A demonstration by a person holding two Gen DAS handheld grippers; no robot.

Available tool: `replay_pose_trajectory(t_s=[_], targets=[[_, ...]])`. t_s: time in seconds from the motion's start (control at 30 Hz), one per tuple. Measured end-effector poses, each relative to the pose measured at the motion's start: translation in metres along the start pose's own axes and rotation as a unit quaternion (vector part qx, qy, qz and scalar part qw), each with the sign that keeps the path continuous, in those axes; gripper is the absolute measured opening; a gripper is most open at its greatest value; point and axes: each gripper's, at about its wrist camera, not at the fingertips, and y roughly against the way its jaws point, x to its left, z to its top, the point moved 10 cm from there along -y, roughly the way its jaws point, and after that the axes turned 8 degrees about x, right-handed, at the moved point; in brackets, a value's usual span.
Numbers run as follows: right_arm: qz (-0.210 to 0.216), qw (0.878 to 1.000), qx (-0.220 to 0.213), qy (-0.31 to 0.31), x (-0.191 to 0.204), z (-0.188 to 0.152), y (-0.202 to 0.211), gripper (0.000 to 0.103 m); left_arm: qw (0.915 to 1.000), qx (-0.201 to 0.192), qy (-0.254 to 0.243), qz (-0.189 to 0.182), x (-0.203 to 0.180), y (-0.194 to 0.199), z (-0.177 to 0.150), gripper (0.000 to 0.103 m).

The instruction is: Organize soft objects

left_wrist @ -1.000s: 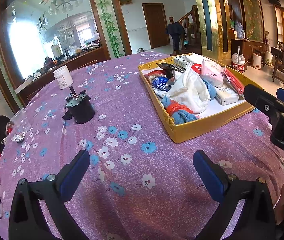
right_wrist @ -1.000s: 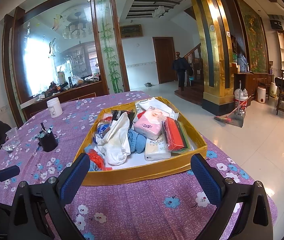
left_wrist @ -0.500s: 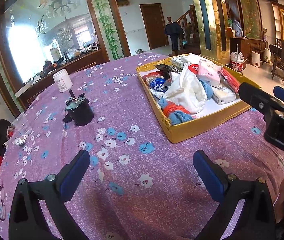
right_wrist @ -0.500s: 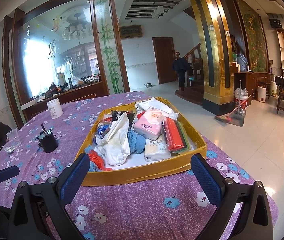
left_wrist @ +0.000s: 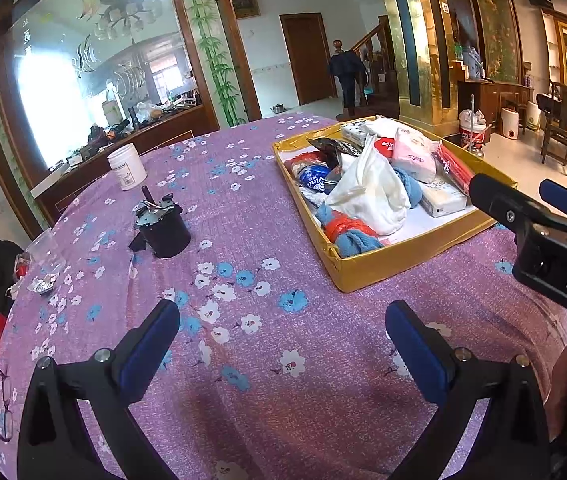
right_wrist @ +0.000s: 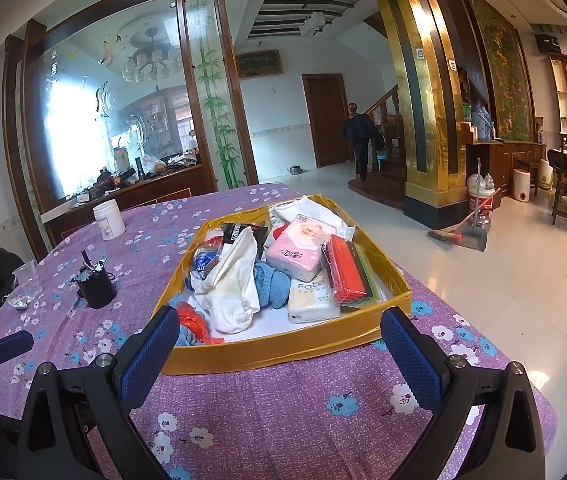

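A shallow gold tray [right_wrist: 283, 350] [left_wrist: 387, 264] on the purple flowered tablecloth holds several soft items: a white cloth [right_wrist: 231, 284] [left_wrist: 367, 196], a blue knit piece [right_wrist: 271, 286], a pink tissue pack [right_wrist: 295, 250] [left_wrist: 413, 156], a white tissue pack [right_wrist: 311, 300], a red flat pack [right_wrist: 345, 270] and a red-and-blue bundle [left_wrist: 347, 232]. My right gripper [right_wrist: 279, 344] is open, just in front of the tray's near wall, holding nothing. My left gripper [left_wrist: 281, 334] is open over bare cloth, left of the tray, also holding nothing.
A black pot with tools [left_wrist: 161, 228] [right_wrist: 95, 286] stands left of the tray, a white jar [left_wrist: 125, 166] [right_wrist: 108, 219] farther back, a clear plastic cup [left_wrist: 45, 246] at the left edge. The table [right_wrist: 463, 344] ends right of the tray. A person [right_wrist: 359, 136] stands by the far door.
Both grippers stay open. The left wrist view has drifted slightly, and the right gripper's body has shifted a little in it. The tray's contents have not moved.
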Motion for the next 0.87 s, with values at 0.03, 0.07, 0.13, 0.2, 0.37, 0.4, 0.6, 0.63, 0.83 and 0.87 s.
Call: replay_pose_trajectory(t_s=[0.03, 0.07, 0.13, 0.2, 0.37, 0.4, 0.6, 0.63, 0.83, 0.87], targets=[[0.0, 1.0, 0.0, -0.001, -0.001, -0.001, 0.0, 0.102, 1.0, 0.0, 0.0, -0.002, 0.0, 0.0, 0.0, 0.103], [0.0, 1.0, 0.0, -0.003, -0.002, 0.0, 0.0, 0.102, 1.0, 0.0, 0.0, -0.002, 0.0, 0.001, 0.0, 0.103], [0.0, 1.0, 0.0, -0.006, -0.003, -0.001, 0.001, 0.102, 1.0, 0.0, 0.0, -0.004, -0.001, 0.001, 0.0, 0.103], [0.0, 1.0, 0.0, -0.007, -0.004, 0.0, 0.0, 0.102, 1.0, 0.0, -0.001, -0.006, -0.002, 0.001, 0.0, 0.103], [-0.001, 1.0, -0.001, -0.007, -0.004, 0.0, 0.001, 0.102, 1.0, 0.0, -0.002, -0.008, -0.004, 0.001, 0.001, 0.103], [0.0, 1.0, -0.001, -0.008, -0.005, 0.0, 0.001, 0.102, 0.9999, 0.0, -0.002, -0.011, -0.005, 0.001, 0.001, 0.103], [-0.001, 1.0, -0.002, -0.014, -0.008, -0.001, 0.0, 0.102, 0.9994, -0.003, -0.004, -0.036, -0.012, 0.004, 0.001, 0.103], [-0.001, 1.0, -0.002, -0.016, -0.008, -0.001, -0.001, 0.102, 0.9992, -0.004, -0.004, -0.041, -0.013, 0.004, 0.001, 0.103], [-0.001, 1.0, -0.001, -0.018, -0.009, -0.002, 0.0, 0.102, 0.9991, -0.003, -0.02, -0.038, -0.019, 0.006, -0.004, 0.103], [-0.001, 1.0, -0.001, -0.018, -0.009, -0.002, 0.0, 0.102, 0.9989, -0.003, -0.022, -0.041, -0.021, 0.006, -0.004, 0.103]])
